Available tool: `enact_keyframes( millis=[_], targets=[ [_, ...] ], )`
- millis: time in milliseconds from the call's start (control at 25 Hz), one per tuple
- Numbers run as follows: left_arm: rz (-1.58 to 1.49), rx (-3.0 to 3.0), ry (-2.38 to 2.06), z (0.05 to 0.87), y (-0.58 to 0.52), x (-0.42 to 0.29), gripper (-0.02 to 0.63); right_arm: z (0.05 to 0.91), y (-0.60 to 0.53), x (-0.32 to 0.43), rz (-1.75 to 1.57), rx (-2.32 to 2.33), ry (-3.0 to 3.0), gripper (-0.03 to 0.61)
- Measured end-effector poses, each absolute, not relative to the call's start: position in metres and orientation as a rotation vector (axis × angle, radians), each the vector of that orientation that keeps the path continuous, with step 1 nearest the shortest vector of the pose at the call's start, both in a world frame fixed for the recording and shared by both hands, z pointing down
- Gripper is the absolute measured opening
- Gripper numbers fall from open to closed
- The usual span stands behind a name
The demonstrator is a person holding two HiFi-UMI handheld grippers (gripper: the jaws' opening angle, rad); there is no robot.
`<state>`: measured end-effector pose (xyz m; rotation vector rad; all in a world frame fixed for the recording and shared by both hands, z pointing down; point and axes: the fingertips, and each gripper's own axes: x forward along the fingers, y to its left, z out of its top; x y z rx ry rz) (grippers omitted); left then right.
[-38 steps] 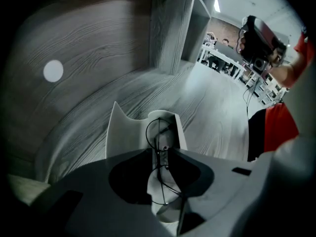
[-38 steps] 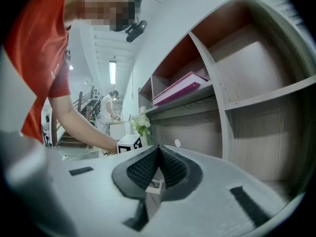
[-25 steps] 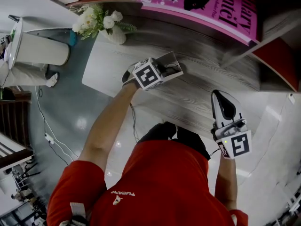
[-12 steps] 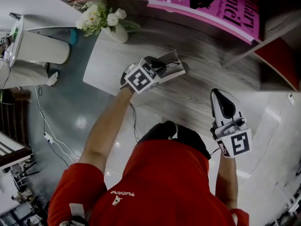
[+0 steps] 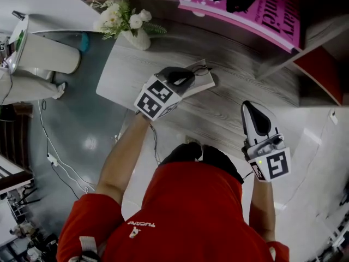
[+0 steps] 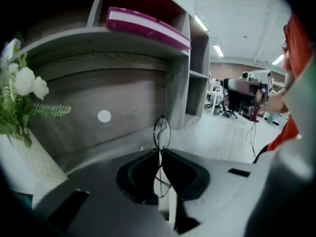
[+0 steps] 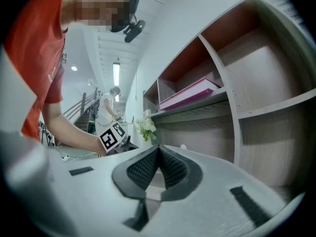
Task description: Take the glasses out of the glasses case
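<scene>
My left gripper [image 5: 182, 76] is raised above the grey wooden desk [image 5: 229, 108], with its marker cube turned toward the head camera. In the left gripper view its jaws [image 6: 160, 154] are shut on thin wire-framed glasses [image 6: 161, 132], and one round lens sticks up past the tips. The open glasses case [image 5: 204, 79] lies on the desk just beyond and below that gripper. My right gripper [image 5: 256, 119] hangs level at the desk's right, well away from the case. Its ribbed pads [image 7: 148, 168] meet with nothing between them.
A white vase of flowers [image 5: 124, 22] stands at the desk's back left. A pink book [image 5: 245, 4] lies on the shelf above. A shelf unit with compartments [image 7: 256, 98] rises on the right. A white bin [image 5: 38, 51] and cables [image 5: 54, 157] are on the floor to the left.
My left gripper has risen from the case and tipped back, its cube swinging toward the camera. The right gripper has barely shifted.
</scene>
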<state>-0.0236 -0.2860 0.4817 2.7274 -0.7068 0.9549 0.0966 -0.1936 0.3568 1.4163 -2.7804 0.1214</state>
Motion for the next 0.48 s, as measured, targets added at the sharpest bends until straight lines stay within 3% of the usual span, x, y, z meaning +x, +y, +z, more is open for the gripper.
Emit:
enact_keyframes(
  millis=[480],
  targets=[
    [0.258,2.823,-0.945,0.362,-0.252,-0.02,0.028,0.321,-0.191,0.077,0.056,1.385,-2.865,0.005]
  ],
)
